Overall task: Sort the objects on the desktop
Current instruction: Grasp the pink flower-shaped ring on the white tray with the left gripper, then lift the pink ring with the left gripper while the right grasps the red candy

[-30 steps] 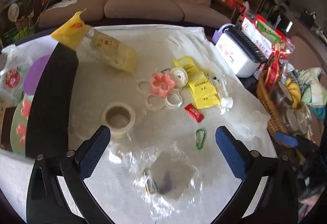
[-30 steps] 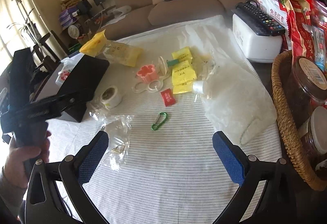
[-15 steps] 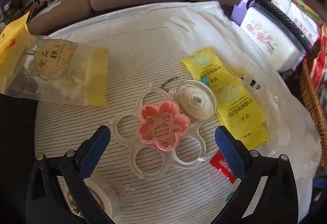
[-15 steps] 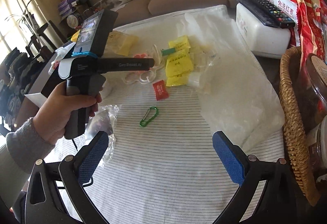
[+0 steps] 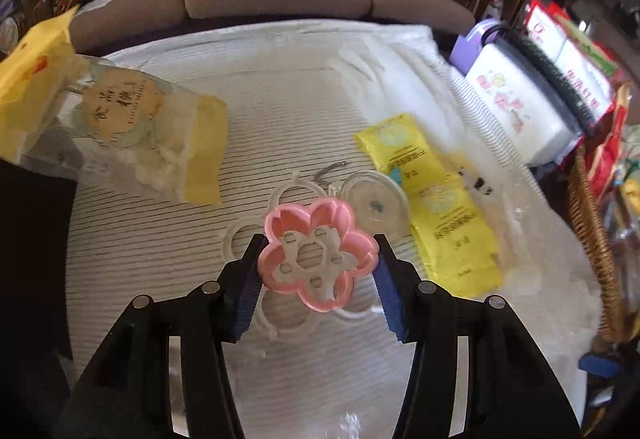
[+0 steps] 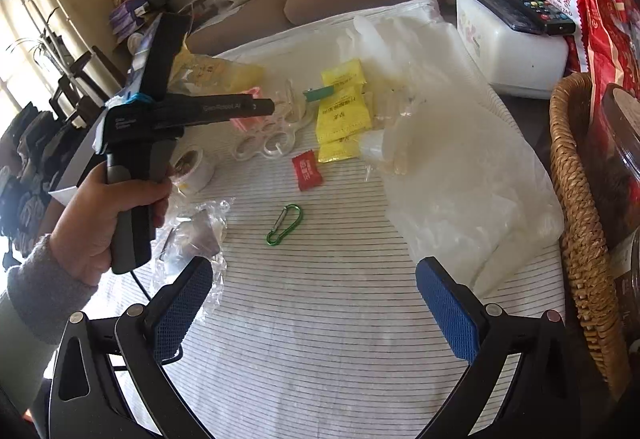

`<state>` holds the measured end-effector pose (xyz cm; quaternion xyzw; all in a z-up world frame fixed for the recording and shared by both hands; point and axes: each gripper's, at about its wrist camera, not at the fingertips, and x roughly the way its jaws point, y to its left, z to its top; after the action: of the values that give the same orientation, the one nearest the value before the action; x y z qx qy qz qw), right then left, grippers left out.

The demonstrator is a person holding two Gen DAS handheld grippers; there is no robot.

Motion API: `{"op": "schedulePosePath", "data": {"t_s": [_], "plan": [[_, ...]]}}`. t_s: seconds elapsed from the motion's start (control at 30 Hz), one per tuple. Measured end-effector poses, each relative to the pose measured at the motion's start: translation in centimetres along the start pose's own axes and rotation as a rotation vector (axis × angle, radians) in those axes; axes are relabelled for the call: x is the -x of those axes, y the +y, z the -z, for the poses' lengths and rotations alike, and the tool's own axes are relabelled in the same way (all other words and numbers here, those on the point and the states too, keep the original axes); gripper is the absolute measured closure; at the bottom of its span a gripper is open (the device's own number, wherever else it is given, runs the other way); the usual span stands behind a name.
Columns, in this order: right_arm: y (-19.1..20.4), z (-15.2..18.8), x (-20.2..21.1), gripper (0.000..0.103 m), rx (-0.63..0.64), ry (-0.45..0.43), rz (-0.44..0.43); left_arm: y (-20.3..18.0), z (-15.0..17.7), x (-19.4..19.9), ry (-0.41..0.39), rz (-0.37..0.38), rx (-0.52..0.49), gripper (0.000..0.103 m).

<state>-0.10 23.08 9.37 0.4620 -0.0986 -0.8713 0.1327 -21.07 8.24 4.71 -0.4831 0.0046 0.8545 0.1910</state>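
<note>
The left gripper [image 5: 318, 259] has come in low over the middle of the desk [image 5: 280, 111] and its jaws have just been closing on the pink flower [image 5: 318, 253]. A second ago they stood wide over a crumpled clear bag nearer the edge; now both blue pads sit against the flower's outer petals, so I judge the grasp made or all but made. The flower seems tipped up off the white ring tray [image 5: 248, 235] it lay on, though whether it is truly clear of the tray is hard to say. That marks the first step of sorting this item as done; lifting and carrying it to its place remains.

The right gripper [image 6: 316, 305] hangs wide with nothing between its pads, over bare striped cloth near the green carabiner [image 6: 285, 225]. It has barely shifted.

From the right wrist view the person's hand [image 6: 108, 207] grips the left tool's handle, and the tool's body hides most of the flower; only a sliver of pink shows. The tray's near rings are covered by the flower and jaws in the left view. The round clear lid [image 5: 374, 205] just beside the flower may touch it; I cannot tell. Where the flower should go is not evident in either view.
</note>
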Motion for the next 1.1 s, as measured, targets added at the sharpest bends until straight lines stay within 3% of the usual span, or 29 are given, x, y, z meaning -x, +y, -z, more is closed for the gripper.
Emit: {"op": "schedulePosePath", "data": {"t_s": [0.2,0.3,0.37,0.6,0.67,0.7,0.93,1.1], "plan": [[0.3,-0.1,0.4,0.000,0.009,-0.033,-0.023,0.9,3.3,7.4,-0.023,0.075,-0.002,0.054],[0.9,0.0,0.3,0.022,0.043,-0.046,-0.009,1.8,6.2,11.2,-0.020,0.095,-0.009,0.054],[1.4,0.2,0.0,0.043,0.067,-0.041,0.005,2.6,8.7,13.5,-0.022,0.098,-0.007,0.054],[2.3,0.4,-1.9,0.044,0.060,-0.022,-0.008,5.9,15.3,18.4,-0.051,0.080,0.055,0.054],[2.9,0.2,-2.6,0.064,0.056,-0.005,-0.013,6.9,16.1,18.6,-0.050,0.087,0.082,0.054],[3.2,0.1,-2.9,0.067,0.057,-0.002,-0.016,7.4,16.3,18.7,-0.049,0.092,0.094,0.054],[6.6,-1.7,-6.0,0.068,0.230,-0.029,0.095,9.5,17.1,19.4,-0.078,0.099,0.102,0.054],[5.7,-3.5,-9.2,0.068,0.248,-0.003,0.162,10.9,17.4,19.4,-0.069,0.111,0.112,0.054]]}}
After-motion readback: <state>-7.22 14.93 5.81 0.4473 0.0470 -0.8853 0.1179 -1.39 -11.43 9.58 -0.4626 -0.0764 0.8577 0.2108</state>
